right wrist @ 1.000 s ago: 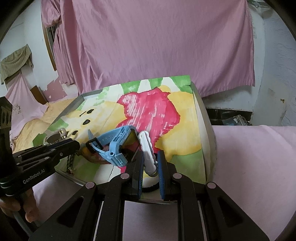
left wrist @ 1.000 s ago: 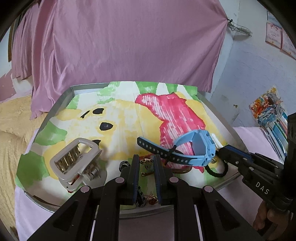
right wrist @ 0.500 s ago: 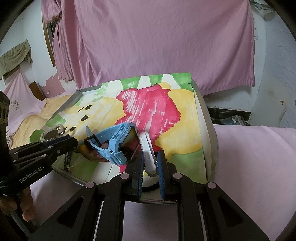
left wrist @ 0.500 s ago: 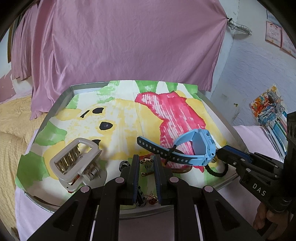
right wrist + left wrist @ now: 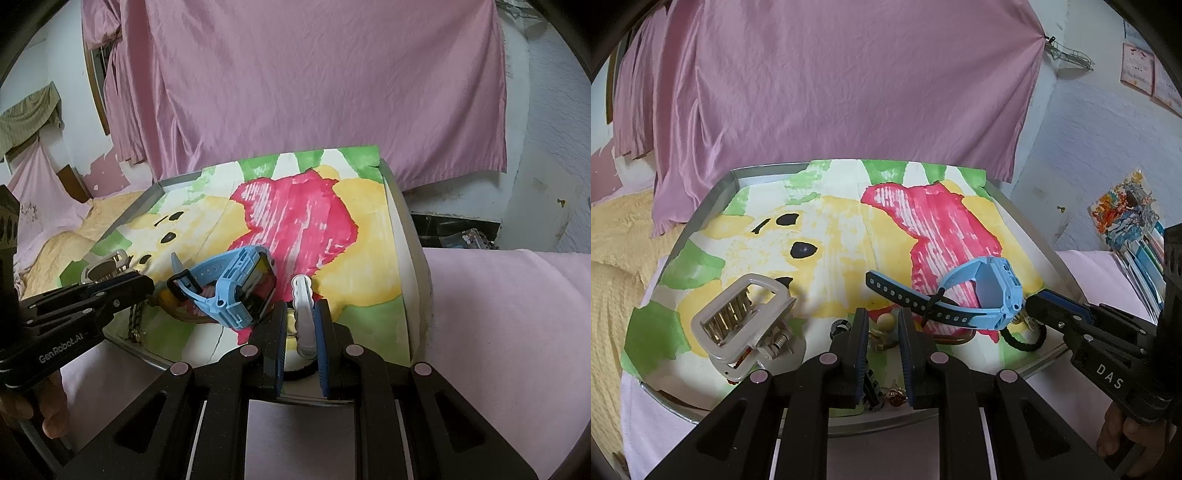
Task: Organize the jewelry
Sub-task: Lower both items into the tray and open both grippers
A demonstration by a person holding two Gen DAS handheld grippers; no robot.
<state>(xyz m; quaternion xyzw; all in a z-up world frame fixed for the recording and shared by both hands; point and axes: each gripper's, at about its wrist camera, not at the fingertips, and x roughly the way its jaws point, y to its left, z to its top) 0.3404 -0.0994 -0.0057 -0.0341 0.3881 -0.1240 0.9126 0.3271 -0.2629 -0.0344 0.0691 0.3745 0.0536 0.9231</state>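
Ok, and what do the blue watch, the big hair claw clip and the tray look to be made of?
Blue watch: matte moulded plastic case, and a strap that looks rubbery, judging by its punched holes and soft bend.
Hair claw clip: glossy pale plastic probably, with a bare metal coil spring at the hinge.
Tray: grey metal by its dull sheen, lined with painted paper.

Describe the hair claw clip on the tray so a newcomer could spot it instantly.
Start at the metal tray lined with a painted yellow bear picture. At its near left corner, left of the left gripper, sits the hair claw clip. It is the only pale grey piece, a boxy frame with gold teeth and an exposed spring, unlike the blue watch.
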